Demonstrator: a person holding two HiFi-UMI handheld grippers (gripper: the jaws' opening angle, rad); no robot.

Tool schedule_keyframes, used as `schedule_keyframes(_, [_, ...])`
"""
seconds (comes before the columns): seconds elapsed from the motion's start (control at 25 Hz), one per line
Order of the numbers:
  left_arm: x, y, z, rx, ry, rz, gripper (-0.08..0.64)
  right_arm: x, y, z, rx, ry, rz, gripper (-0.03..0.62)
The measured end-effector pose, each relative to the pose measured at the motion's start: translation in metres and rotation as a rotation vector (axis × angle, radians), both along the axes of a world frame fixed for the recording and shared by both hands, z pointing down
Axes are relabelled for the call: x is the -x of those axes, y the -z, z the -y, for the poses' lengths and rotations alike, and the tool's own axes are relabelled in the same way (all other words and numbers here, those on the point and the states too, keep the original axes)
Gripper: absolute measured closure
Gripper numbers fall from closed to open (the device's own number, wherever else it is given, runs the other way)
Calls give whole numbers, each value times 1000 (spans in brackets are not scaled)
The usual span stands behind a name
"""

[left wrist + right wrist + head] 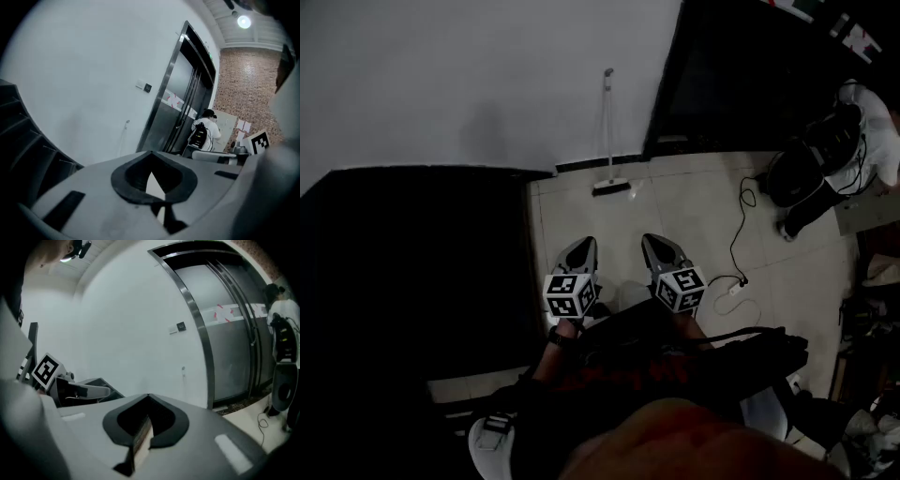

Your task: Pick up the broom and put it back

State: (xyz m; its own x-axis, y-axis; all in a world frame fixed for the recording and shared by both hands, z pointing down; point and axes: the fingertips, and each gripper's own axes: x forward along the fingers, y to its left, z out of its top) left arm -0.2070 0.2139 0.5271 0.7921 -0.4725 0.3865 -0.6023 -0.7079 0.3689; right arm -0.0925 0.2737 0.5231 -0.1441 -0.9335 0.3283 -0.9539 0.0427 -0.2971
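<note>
- The left hand-held gripper (581, 244) is clenched: its two grey jaws meet at the tips, and only a small diamond-shaped gap sits further back in the dark pads, with pale floor showing through it and nothing caught there
- The right hand-held gripper (655, 240) is clenched as well, jaws pressed together along their length and empty
- Both hand-held grippers are held side by side, near each other but not touching, nosed a little downward over the tiled floor (694, 216), each with its marker cube at the back
- The broom (610, 150) is in neither hand-held gripper; it stands nearly upright against the white wall (487, 75), its head down on the floor at the foot of the wall
- It stands straight ahead of the two hand-held grippers and well apart from them, roughly on the line that runs between them, with open tiles in between
- From the right hand-held gripper the broom's thin handle shows just left of the metal frame of the elevator door (234, 348)
- Dark stairs (18, 140) rise to the left of the broom
- Off to the right a person (853, 131) in a white top bends over by the elevator
- A black cable (741, 225) trails across the tiles to a power strip (734, 289) just right of the right hand-held gripper
</note>
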Motion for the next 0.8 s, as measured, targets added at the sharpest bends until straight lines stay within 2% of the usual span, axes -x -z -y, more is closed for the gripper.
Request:
schedule_keyframes(0.28, [-59,-5,46,0,-28,-11,555,-48,-15,61,1,-11,24,592])
schedule_keyframes(0.44, [-103,-1,114,-17,-3,-2,555,-82,-17,135,-23,16,46,592])
schedule_keyframes(0.56, [-151,10,161,-72,-57,13,555,-116,-23,192,-8,63,6,591])
schedule_keyframes(0.68, [-193,19,211,-110,-84,34,555,-167,-30,243,17,47,-6,591])
schedule_keyframes(0.8, [-211,11,262,-101,-55,48,555,-201,-46,295,47,49,-3,591])
